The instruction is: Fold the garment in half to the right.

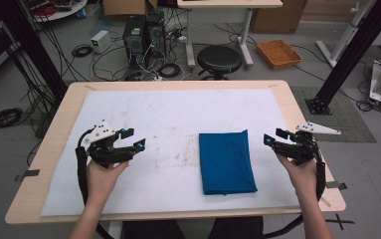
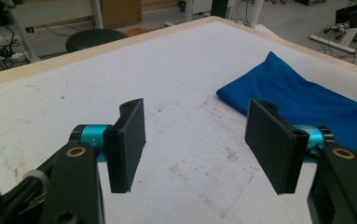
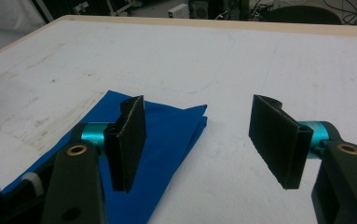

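A folded blue cloth lies flat on the white mat that covers the wooden table, a little right of the middle and toward the near edge. It is folded into a neat upright rectangle, its far corner coming to a slight point.

The left gripper hovers over the left part of the mat, well apart from the cloth, its tips pointing right toward it. In the left gripper view its two black jaws stand wide apart with bare, stained mat between them, and the cloth sits off to the far right beyond the right jaw.

The right gripper is held at the right edge of the mat, near the cloth's far right corner and pointing left at it. Its jaws gape wide too, gripping nothing; in the right gripper view the cloth lies beneath and behind the left jaw, untouched.

Beyond the table's far edge stands a black round stool, with cables strewn over the floor.
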The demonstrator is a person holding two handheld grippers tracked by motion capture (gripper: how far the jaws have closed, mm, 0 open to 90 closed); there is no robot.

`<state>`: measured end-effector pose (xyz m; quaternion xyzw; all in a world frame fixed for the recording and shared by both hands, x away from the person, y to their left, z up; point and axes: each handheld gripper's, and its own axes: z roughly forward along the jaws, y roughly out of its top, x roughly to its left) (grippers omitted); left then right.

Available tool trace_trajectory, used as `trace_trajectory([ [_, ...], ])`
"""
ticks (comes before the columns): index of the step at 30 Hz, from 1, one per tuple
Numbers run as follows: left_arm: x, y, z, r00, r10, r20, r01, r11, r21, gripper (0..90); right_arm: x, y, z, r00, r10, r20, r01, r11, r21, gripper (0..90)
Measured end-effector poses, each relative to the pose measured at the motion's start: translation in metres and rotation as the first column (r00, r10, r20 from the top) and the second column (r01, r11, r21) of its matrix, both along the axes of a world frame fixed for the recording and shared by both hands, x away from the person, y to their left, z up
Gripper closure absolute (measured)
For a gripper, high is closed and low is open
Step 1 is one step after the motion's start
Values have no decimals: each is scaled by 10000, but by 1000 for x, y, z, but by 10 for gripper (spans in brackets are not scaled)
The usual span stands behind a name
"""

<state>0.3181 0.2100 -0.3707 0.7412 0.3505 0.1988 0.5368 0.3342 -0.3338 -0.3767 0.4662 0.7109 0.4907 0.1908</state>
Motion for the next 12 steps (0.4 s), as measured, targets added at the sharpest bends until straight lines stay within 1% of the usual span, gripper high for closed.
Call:
trace_trajectory([
  [12, 1, 0, -3, 10000, 23, -93, -22, 10000, 65, 382, 2, -2, -2, 10000, -3, -26, 4, 10000, 38, 348],
])
